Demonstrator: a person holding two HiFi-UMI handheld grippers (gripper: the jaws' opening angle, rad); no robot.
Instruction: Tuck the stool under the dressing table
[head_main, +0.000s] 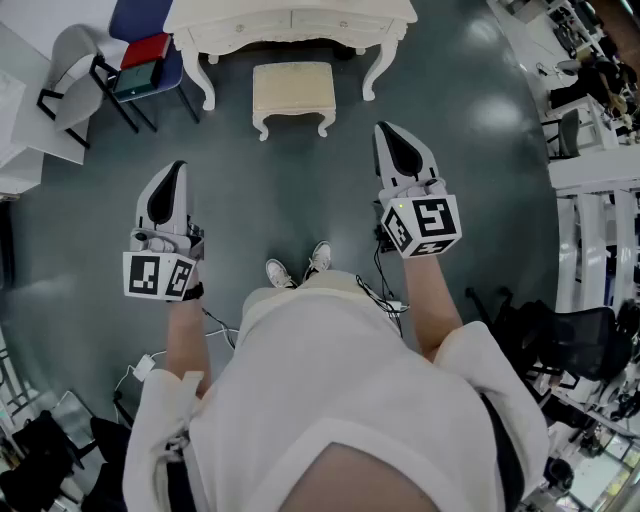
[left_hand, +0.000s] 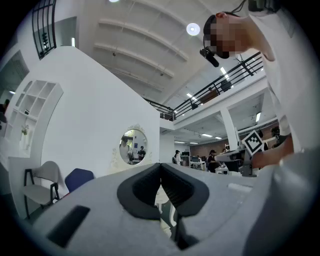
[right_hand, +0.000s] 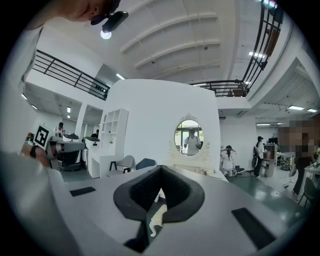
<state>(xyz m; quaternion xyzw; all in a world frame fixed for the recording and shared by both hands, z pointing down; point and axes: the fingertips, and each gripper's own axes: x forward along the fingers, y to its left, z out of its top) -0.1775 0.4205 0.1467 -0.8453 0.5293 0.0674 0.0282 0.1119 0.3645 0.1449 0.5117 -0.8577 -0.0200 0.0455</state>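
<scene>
Left gripper (left_hand: 160, 168): jaws together, dark pads meeting at the tips, nothing between them. Held about level at lower left of the head view, marker cube (head_main: 160, 276) at its rear.

Right gripper (right_hand: 160, 171): jaws together, nothing between them. Held level at centre right of the head view, a little further forward than the left, its cube (head_main: 425, 224) at the rear. Below its closed tips, in its own view, a cream curved leg shows through the gap.

Stool (head_main: 293, 90): cream, padded top, curved legs. Upper centre of the head view, upright on the floor (head_main: 300, 190), straight ahead of the two grippers and well apart from both. It stands just in front of the table (head_main: 290, 18), between the table's front legs, not under the top.

Table: cream, curved legs, top edge of the frame. Oval mirror (right_hand: 189, 137) above it.

Grey chair (head_main: 72, 50): upper left. Blue chair (head_main: 148, 14) beside it, with a red item (head_main: 146, 48).

Person: white shoes (head_main: 300, 266) at frame centre, between the grippers.
</scene>
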